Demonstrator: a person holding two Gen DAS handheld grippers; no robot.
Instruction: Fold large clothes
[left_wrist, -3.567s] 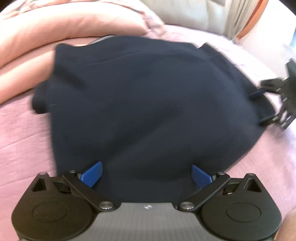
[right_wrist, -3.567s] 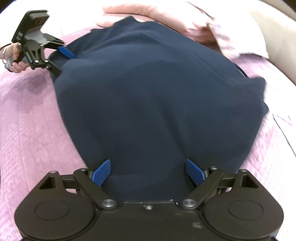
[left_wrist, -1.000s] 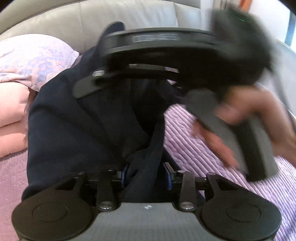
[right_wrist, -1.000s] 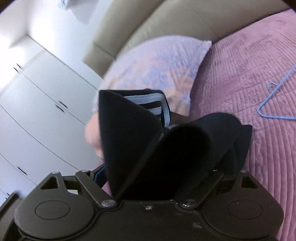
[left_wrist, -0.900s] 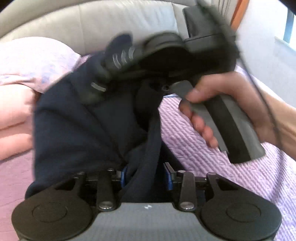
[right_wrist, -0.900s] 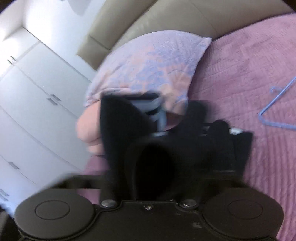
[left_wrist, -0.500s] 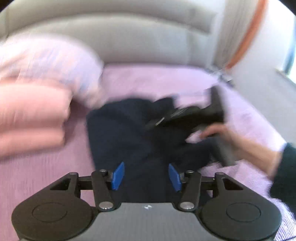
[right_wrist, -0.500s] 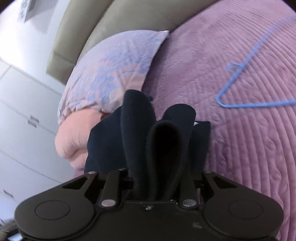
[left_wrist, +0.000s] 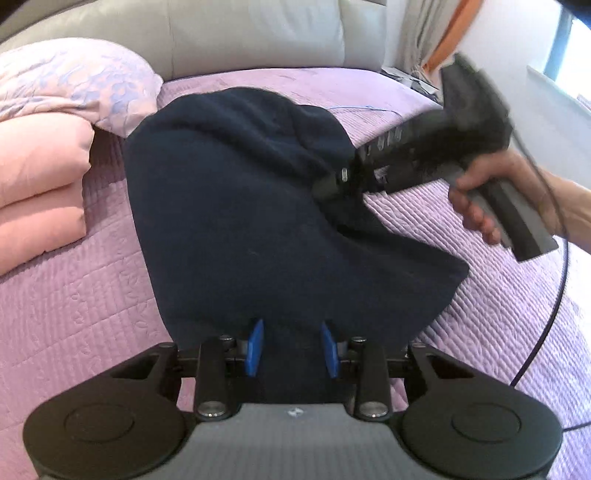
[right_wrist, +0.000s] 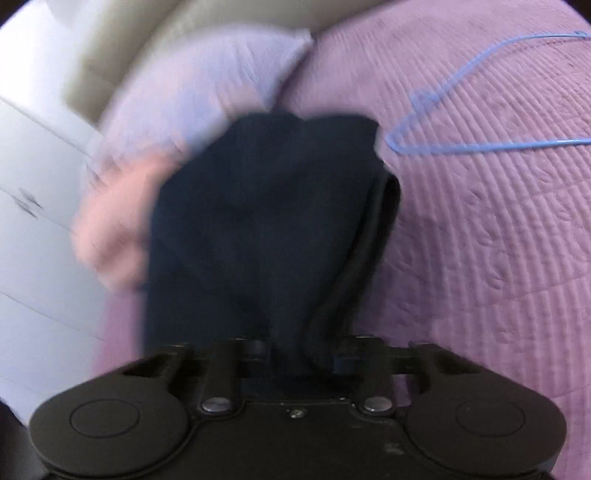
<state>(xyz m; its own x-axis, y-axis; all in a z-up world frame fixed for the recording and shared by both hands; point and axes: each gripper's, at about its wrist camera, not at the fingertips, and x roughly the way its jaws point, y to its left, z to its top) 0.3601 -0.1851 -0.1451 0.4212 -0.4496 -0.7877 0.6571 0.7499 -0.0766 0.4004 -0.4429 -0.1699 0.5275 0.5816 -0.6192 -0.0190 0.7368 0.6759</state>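
While the navy garment (left_wrist: 236, 221) lies on the purple quilt (left_wrist: 74, 314), just beside the pink pillows (left_wrist: 40, 173), we judge it soft and limp, thick enough to have some weight and to slump wherever it is let go. It will not slide on that ribbed quilt, we think, and it won't hold a crease without being pressed flat.

Our left gripper (left_wrist: 291, 349) has the near hem between its blue pads (left_wrist: 255, 347), jaws closing; whether the pads bite yet we cannot tell, as a gap shows beside the cloth. Our right gripper (right_wrist: 295, 356) is closing too, with a bunched fold of cloth between its jaws, drawn up from the far side edge, away from the pillows.

Best holds, we reckon, are the hem and side edges, several layers together, never the slack middle.

Its long axis runs from our left gripper toward the grey headboard (left_wrist: 258, 37), alongside the pillows. The rounded far end points at the headboard. The hanger (right_wrist: 480, 110) lies beyond, apart from the garment.
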